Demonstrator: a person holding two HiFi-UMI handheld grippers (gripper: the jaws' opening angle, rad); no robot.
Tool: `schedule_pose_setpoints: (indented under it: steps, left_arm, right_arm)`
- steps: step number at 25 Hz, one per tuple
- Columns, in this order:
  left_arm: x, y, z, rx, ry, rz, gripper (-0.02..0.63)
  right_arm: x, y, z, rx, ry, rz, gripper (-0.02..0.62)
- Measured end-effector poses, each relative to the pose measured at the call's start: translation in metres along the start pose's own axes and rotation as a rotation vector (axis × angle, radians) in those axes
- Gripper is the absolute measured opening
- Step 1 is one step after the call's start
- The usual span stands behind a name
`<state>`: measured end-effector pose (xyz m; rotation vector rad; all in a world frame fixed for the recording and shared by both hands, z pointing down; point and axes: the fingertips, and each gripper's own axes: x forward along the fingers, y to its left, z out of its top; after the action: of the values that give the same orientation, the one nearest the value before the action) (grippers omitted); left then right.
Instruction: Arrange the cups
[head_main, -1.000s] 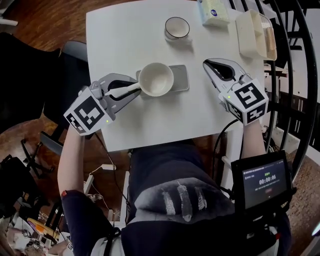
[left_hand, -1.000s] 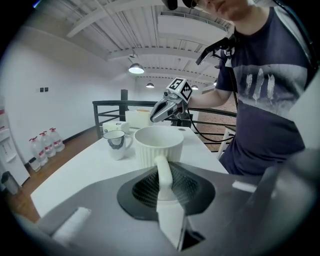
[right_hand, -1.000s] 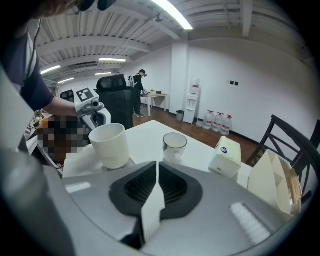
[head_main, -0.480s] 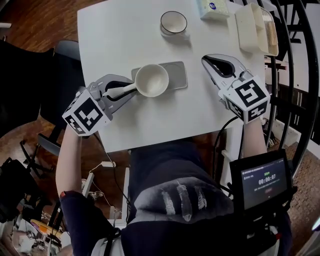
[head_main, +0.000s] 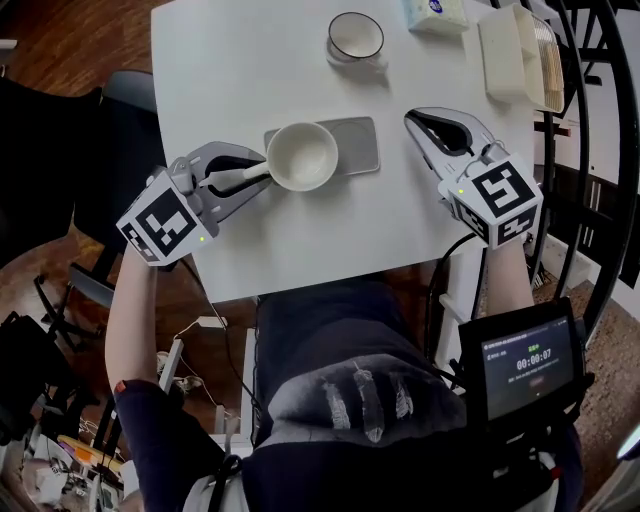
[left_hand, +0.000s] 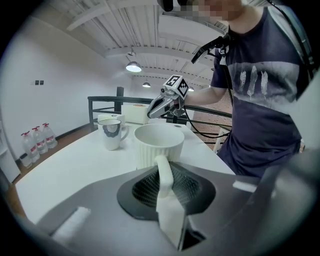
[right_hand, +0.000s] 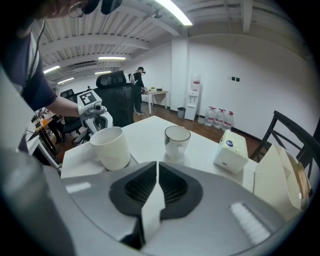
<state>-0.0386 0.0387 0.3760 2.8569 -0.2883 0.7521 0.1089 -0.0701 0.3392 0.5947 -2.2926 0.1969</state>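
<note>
Pinching the handle of the white ribbed mug (head_main: 302, 156), the left hand-held gripper (head_main: 245, 175) has its jaws just starting to open, and the left gripper view shows the handle between the pads. The mug stands upright on the left end of the flat grey rectangular mat (head_main: 355, 145), which lies mid-way across the white bench (head_main: 240, 70). Its base seems to sit at, or slightly over, the mat's left edge. The right hand-held gripper (head_main: 415, 122) hangs over bare bench just right of the mat, its jaws pressed together on nothing. The dark-rimmed white cup (head_main: 356, 36) stands further back, well apart from the mug, with a white tissue carton (head_main: 437, 12) and a beige tray (head_main: 515, 55) at the far right corner. The likeliest trouble is in the release. If the pads part unevenly or the gripper pulls back before the handle is free, the handle could be dragged, so that the mug spins or slides off the mat. If the base does straddle the mat's edge, the mug may rock once let go. A sideways withdrawal could also knock the mug's wall. The idle right gripper is near enough to nudge the mat if it drifts left.
</note>
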Motion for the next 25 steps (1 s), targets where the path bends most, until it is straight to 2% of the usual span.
schedule_pose_setpoints:
  steps: [12,21,25]
  left_arm:
    - [-0.006,-0.004,-0.005,0.027,0.023,-0.013,0.058]
    - [-0.009,-0.006,-0.006,0.007,0.021,-0.023,0.063]
    - [-0.011,-0.005,-0.002,-0.04,0.0,0.0,0.075]
  right_arm:
    - [0.003,0.009,0.004,-0.005,0.002,-0.001,0.015]
    - [0.004,0.008,0.001,0.004,-0.003,-0.003,0.015]
    - [0.002,0.007,0.003,0.011,-0.015,0.003,0.015]
